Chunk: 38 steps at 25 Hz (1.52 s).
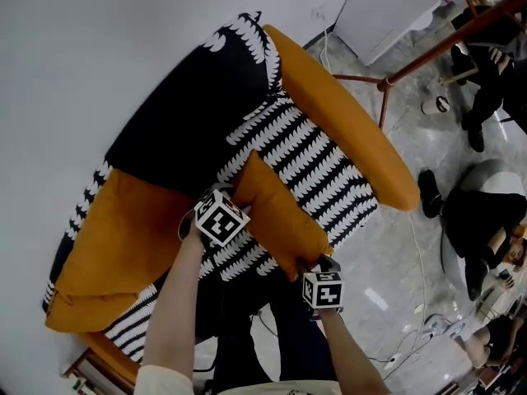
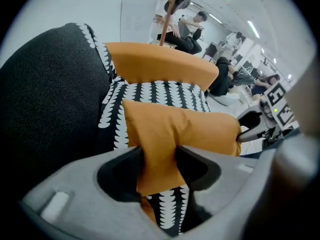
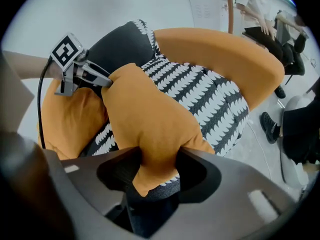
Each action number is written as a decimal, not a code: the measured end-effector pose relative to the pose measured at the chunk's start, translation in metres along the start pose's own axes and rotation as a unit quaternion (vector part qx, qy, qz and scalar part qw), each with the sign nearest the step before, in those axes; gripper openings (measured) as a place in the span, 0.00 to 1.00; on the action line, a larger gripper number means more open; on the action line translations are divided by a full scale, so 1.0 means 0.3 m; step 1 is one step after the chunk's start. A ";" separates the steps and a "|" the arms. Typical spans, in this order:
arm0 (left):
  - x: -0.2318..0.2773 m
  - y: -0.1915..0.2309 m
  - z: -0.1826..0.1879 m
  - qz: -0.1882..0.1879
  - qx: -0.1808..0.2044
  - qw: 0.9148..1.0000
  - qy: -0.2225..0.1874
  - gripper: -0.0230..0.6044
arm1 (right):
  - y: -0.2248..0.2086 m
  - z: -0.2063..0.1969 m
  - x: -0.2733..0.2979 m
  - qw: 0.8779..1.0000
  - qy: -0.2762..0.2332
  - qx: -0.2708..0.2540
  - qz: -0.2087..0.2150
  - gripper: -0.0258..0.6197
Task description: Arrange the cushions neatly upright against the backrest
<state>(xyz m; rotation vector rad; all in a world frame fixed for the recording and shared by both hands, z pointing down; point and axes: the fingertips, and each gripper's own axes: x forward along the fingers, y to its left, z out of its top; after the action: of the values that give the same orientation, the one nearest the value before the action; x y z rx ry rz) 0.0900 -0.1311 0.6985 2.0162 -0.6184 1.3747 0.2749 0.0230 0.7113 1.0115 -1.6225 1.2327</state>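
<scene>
A small orange cushion (image 1: 276, 212) lies tilted on the black-and-white patterned seat (image 1: 317, 159) of a sofa. My left gripper (image 1: 230, 197) is shut on its far corner, near the black backrest (image 1: 177, 118). My right gripper (image 1: 310, 263) is shut on its near corner at the seat's front edge. In the left gripper view the jaws (image 2: 159, 159) pinch a fold of the cushion (image 2: 175, 124). The right gripper view likewise shows its gripper (image 3: 159, 160) squeezing the cushion (image 3: 150, 116). A larger orange cushion (image 1: 115, 237) lies slumped at the sofa's left end.
The orange armrest (image 1: 346, 113) closes the sofa's right end. A copper-coloured bar (image 1: 445, 39) and a white cabinet (image 1: 395, 6) stand beyond it. People sit on the floor side at right (image 1: 482, 220), and cables (image 1: 412, 336) trail over the floor.
</scene>
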 end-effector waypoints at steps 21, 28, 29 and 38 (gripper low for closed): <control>-0.293 0.068 -0.091 0.107 -0.246 0.949 -0.164 0.37 | 0.001 0.754 -0.155 0.885 -0.008 -0.465 -0.025 0.40; -0.247 0.086 -0.144 0.121 -0.323 0.923 -0.172 0.35 | 0.107 1.000 -0.084 0.797 0.023 -0.603 -0.025 0.40; -0.241 0.096 -0.152 0.123 -0.331 0.920 -0.172 0.35 | 0.123 1.019 -0.071 0.788 0.027 -0.614 -0.023 0.40; -0.190 0.145 -0.194 0.143 -0.373 0.903 -0.156 0.34 | 0.242 1.188 0.037 0.707 0.042 -0.706 -0.011 0.40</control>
<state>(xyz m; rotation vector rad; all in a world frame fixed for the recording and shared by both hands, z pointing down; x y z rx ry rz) 0.0029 -0.1180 0.6707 1.5358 -1.3892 0.7590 0.1512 -0.3121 0.6419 -0.0580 -1.8038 -0.2229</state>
